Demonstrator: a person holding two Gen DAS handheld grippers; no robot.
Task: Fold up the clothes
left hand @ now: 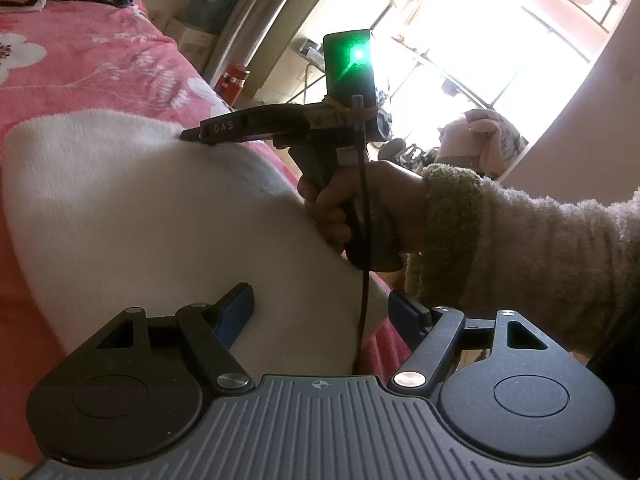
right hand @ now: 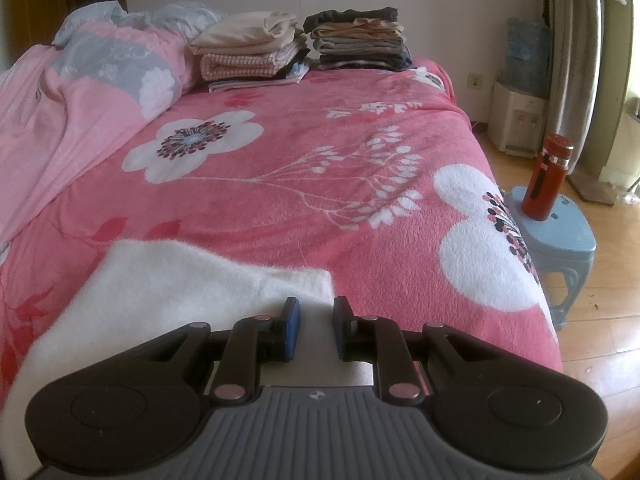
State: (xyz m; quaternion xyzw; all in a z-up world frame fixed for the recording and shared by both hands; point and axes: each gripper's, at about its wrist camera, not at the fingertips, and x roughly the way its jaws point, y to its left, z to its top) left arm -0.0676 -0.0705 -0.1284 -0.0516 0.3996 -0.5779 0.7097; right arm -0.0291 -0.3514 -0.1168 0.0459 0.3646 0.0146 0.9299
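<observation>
A white fluffy garment (left hand: 160,216) lies flat on the pink flowered blanket (right hand: 320,184). In the left wrist view my left gripper (left hand: 322,312) stands wide open over the garment's near edge; one blue pad is above the cloth, the other past its edge. The pads do not press on it. A hand (left hand: 340,208) in a fluffy sleeve holds my right gripper (left hand: 192,134), whose tip rests at the garment's far edge. In the right wrist view my right gripper (right hand: 314,320) shows a narrow gap over the white garment (right hand: 180,292) near its corner, and the cloth lies flat.
Two stacks of folded clothes (right hand: 304,48) stand at the far end of the bed, beside a crumpled pink and grey quilt (right hand: 92,80). Right of the bed, a red bottle (right hand: 546,178) stands on a blue stool (right hand: 560,236) on the wooden floor.
</observation>
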